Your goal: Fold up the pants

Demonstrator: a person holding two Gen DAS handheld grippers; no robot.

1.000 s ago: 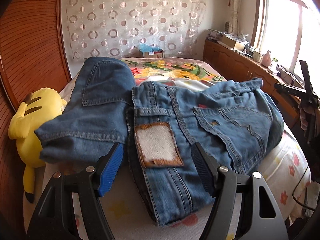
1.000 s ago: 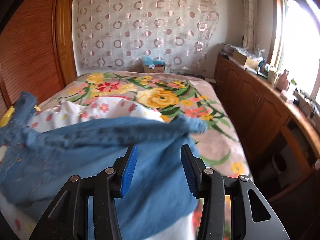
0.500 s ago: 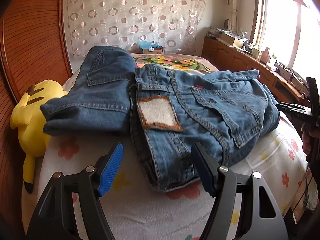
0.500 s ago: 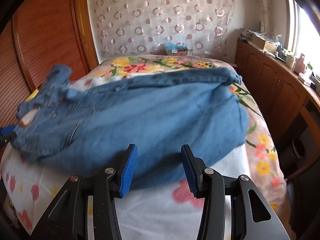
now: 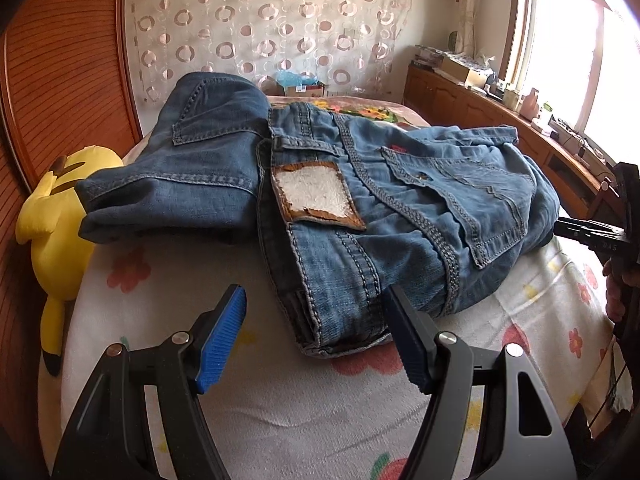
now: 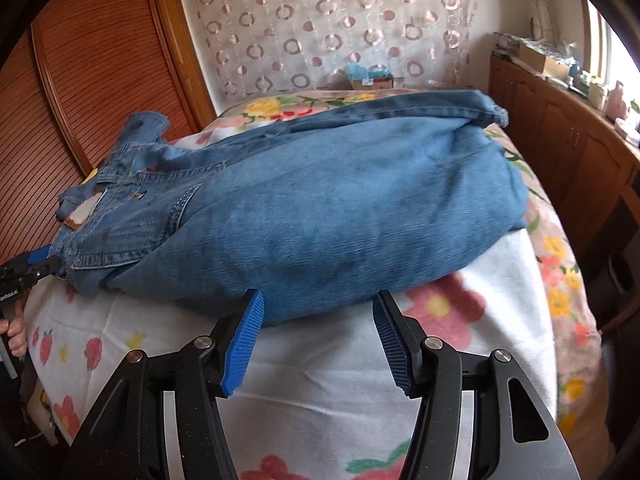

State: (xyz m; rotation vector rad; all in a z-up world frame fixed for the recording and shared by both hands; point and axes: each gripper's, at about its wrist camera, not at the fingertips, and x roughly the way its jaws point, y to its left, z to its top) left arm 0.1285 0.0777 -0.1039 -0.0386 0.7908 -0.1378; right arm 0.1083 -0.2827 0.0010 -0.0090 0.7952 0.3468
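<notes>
Backing off, your left gripper (image 5: 314, 336) and right gripper (image 6: 318, 338) now hang with jaws wide and empty just short of the jeans (image 5: 360, 216). A second ago both sat closer, over the denim. Folded jeans lie across the bed (image 5: 256, 412) near its front edge; the fold looks complete, pending any smoothing.
</notes>
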